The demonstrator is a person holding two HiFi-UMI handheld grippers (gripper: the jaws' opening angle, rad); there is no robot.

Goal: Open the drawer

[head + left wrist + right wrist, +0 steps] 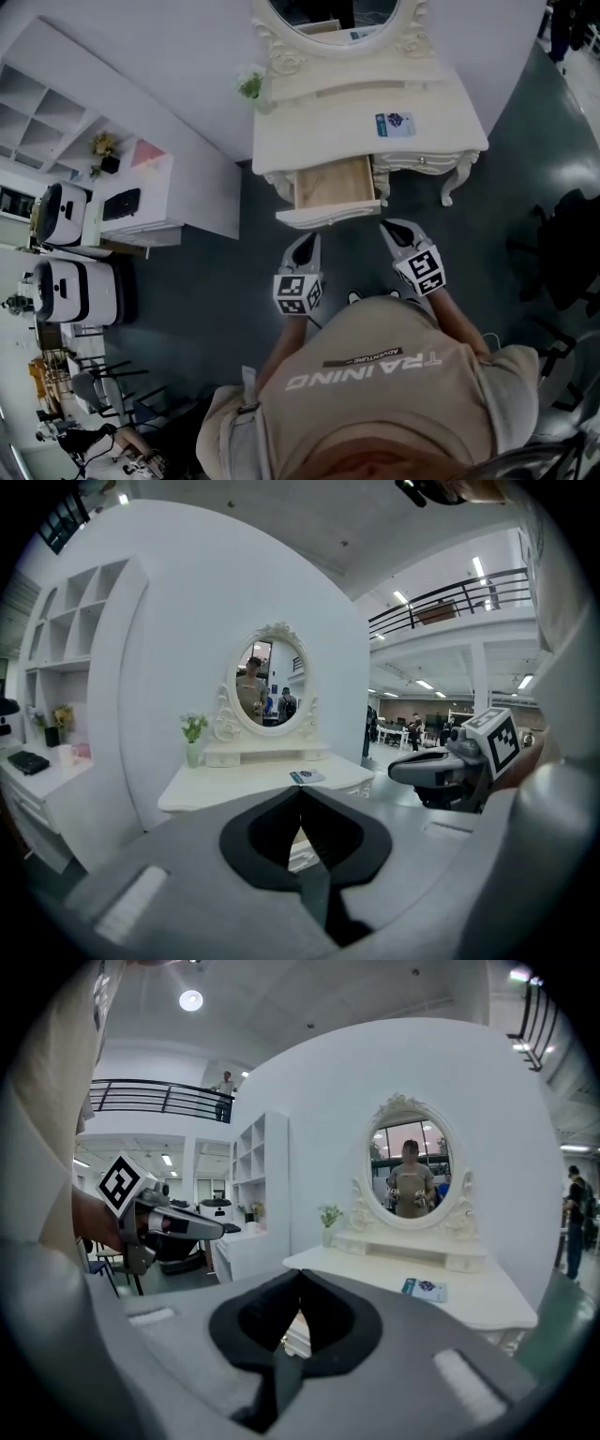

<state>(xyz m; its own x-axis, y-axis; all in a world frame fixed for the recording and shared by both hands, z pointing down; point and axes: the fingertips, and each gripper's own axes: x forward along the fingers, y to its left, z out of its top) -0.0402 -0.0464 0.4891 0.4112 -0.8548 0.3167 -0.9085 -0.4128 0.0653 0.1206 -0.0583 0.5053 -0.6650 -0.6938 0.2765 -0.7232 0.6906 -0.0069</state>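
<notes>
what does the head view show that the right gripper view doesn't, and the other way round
Only the head view: the drawer pulled out, its wooden inside bare, and the right gripper seen from outside, in front of the drawer.
Only the right gripper view: a person reflected in the mirror, a balcony rail and a ceiling lamp.
Both: the white dressing table, the small booklet on its top, the plant and the left gripper.
</notes>
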